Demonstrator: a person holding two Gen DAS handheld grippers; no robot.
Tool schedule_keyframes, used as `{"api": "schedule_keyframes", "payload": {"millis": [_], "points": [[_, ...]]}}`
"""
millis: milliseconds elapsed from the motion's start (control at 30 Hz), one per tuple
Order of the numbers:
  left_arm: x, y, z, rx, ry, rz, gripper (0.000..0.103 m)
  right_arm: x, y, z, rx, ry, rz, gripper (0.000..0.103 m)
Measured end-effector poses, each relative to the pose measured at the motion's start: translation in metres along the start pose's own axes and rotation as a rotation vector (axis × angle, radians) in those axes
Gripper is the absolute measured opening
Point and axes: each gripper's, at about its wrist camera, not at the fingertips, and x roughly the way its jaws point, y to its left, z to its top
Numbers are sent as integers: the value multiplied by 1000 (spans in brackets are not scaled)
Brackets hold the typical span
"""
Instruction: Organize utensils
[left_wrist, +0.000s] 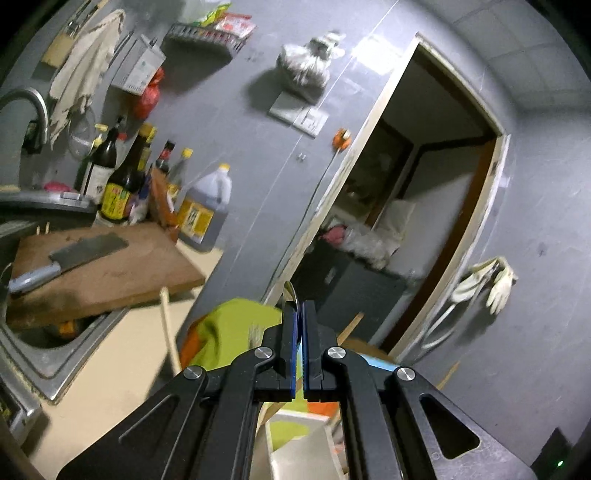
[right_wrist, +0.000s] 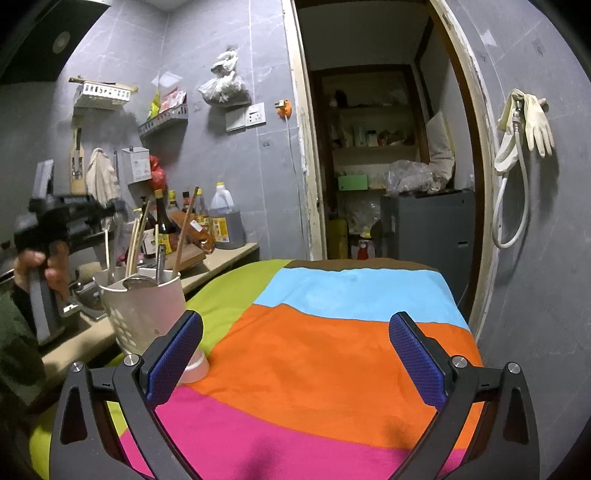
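My left gripper (left_wrist: 298, 314) is shut on a metal spoon (left_wrist: 290, 293), whose bowl sticks up just past the fingertips. It hangs above the white utensil holder (left_wrist: 295, 446), seen below the fingers. In the right wrist view the white perforated utensil holder (right_wrist: 142, 314) stands on the striped cloth's left edge, with chopsticks (right_wrist: 135, 236), a spoon (right_wrist: 138, 282) and other utensils in it. The left gripper's body (right_wrist: 62, 221), held in a hand, is up and to the left of the holder. My right gripper (right_wrist: 295, 350) is open and empty over the cloth.
A striped cloth (right_wrist: 325, 350) covers the table. A counter on the left holds a cutting board (left_wrist: 110, 273) with a cleaver (left_wrist: 74, 254), sauce bottles (left_wrist: 122, 181) and a sink (left_wrist: 55, 339). An open doorway (right_wrist: 388, 166) is behind, gloves (right_wrist: 532, 122) hang on the wall.
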Motion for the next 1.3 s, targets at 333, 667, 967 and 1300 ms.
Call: {"api": "schedule_keyframes", "payload": {"millis": [333,667,967,1300], "points": [[-30,-18,-42,125,8,148,40,-6,8,4,-8,-16,7,102],[-71,-88,-105,293,10,147,57,-30,19,14,-3,-84,-16,102],[-106,-127,-162,310,38,81,83,-91,22,10,4,-135,-93,103],[-139,-143,-187,346,7,95,92,-140,24,-15,24,-126,-166,103]]}}
